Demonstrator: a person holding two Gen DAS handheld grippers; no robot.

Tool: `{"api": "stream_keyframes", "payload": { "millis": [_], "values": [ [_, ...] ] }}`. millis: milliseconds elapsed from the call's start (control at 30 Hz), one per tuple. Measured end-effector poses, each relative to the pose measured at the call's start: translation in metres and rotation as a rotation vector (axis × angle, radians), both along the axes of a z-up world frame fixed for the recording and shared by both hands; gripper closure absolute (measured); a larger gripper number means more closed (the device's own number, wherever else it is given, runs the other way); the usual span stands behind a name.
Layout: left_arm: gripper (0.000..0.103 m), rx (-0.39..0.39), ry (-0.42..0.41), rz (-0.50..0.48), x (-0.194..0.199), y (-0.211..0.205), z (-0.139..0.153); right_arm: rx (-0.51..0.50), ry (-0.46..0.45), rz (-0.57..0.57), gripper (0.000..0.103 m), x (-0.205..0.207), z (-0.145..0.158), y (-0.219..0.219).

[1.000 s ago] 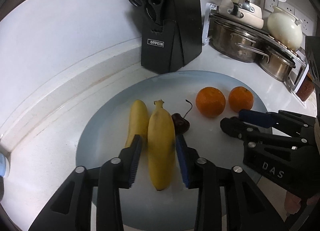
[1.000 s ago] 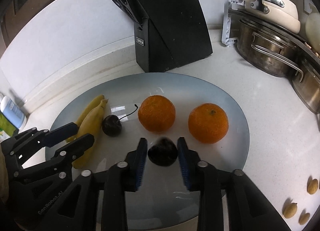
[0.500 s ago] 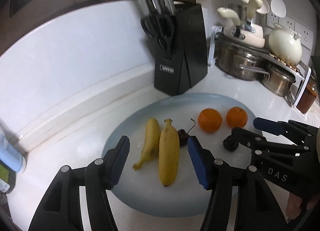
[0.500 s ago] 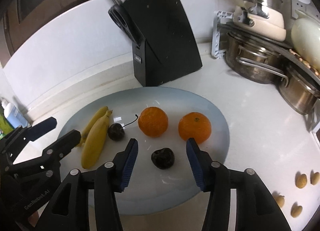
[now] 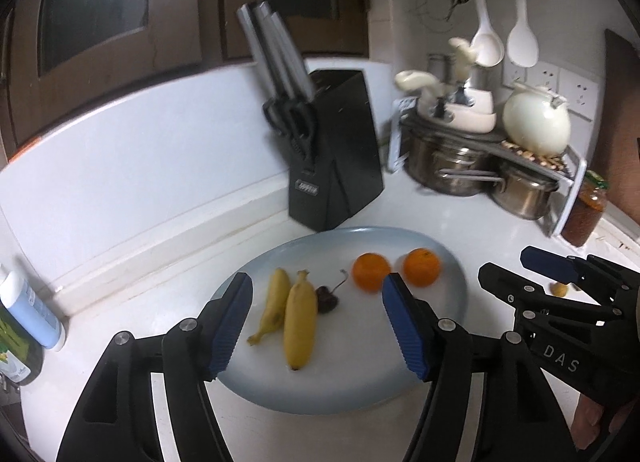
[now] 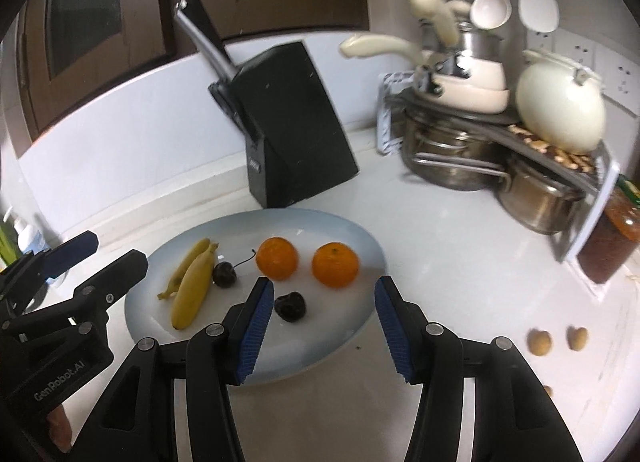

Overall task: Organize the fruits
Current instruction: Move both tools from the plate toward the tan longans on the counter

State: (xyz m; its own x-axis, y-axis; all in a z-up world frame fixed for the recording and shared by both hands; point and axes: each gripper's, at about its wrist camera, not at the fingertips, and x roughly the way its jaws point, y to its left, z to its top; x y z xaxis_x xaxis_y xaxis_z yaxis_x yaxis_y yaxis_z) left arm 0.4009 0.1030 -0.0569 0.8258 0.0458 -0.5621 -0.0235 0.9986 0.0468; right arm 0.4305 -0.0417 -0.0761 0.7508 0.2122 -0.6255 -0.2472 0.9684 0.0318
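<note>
Both tongs gape empty above the oval pale-blue plate (image 6: 360, 326): left tongs (image 5: 316, 322), marked "GenRobot.AI", just widened; right tongs (image 6: 322, 326) read "DAS". On the plate lie smooth bananas (image 6: 192, 286), round oranges (image 6: 277, 258) and dark cherries (image 6: 291, 306)

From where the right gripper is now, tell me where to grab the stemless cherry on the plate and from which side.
Grip the stemless cherry across its round body, coming down from above. It lies alone on the plate, clear of the oranges, so fingers fit either side. The right gripper is open above it.
</note>
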Motion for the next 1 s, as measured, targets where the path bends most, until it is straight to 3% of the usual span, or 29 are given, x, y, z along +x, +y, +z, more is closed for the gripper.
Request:
{"api": "stream_keyframes", "payload": {
  "millis": [433, 567, 1000],
  "values": [
    [0.016, -0.003, -0.068, -0.088, -0.031, -0.051, 0.026, 0.008, -0.079, -0.117, 0.049, -0.047, 0.03, -0.058],
    [0.015, 0.005, -0.086, -0.117, -0.038, -0.069, 0.031, 0.008, -0.089, -0.156, 0.041, -0.057, 0.034, -0.077],
    [0.01, 0.0, -0.127, -0.216, -0.054, -0.119, 0.044, 0.0, -0.145, -0.268, 0.037, -0.093, 0.051, -0.132]
  ]
}}
